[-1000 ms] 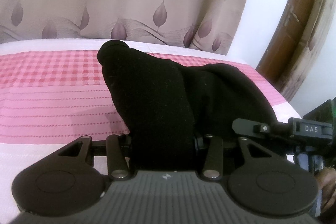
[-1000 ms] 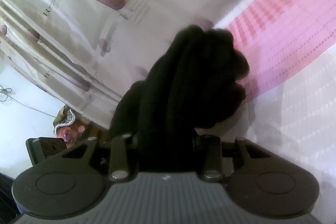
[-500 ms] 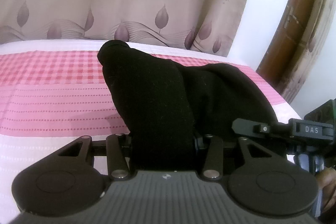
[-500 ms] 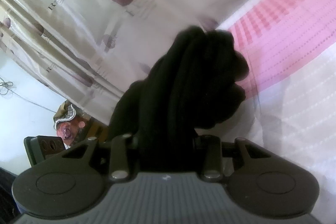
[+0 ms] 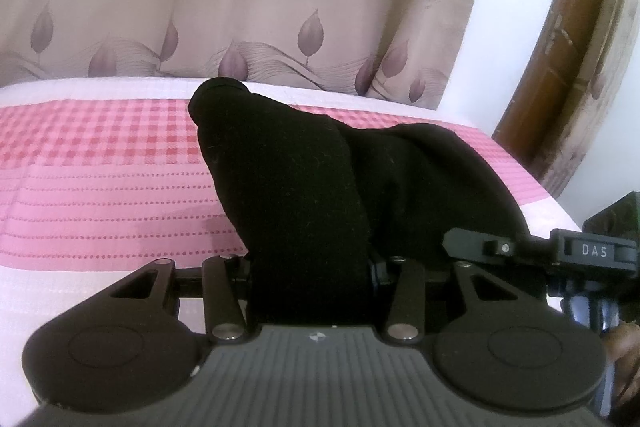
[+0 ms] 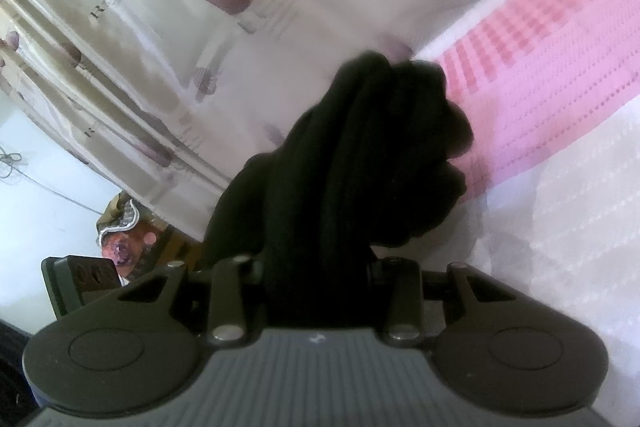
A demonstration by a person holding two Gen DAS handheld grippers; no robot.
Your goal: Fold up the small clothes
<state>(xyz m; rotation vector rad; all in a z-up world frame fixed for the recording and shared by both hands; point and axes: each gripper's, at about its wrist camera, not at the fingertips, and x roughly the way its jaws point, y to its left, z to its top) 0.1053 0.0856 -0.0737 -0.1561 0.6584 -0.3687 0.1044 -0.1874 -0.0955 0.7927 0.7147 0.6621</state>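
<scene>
A black garment [image 5: 320,187] is held up over the pink and white bed sheet [image 5: 100,187]. My left gripper [image 5: 312,267] is shut on one bunched edge of it; cloth covers the fingers. My right gripper [image 6: 316,267] is shut on another bunched part of the same black garment [image 6: 360,163], which hangs in thick folds in front of the camera. The right gripper's body [image 5: 580,251] shows at the right edge of the left wrist view, close beside the left one.
A beige curtain with leaf prints [image 5: 240,7] hangs behind the bed. A brown wooden door frame [image 5: 560,47] stands at the right. The bed's white part [image 6: 560,227] lies under the right gripper.
Both grippers keep their hold on the garment. The left view has tilted slightly, showing more curtain. The right view has shifted a little and is blurred with motion.
</scene>
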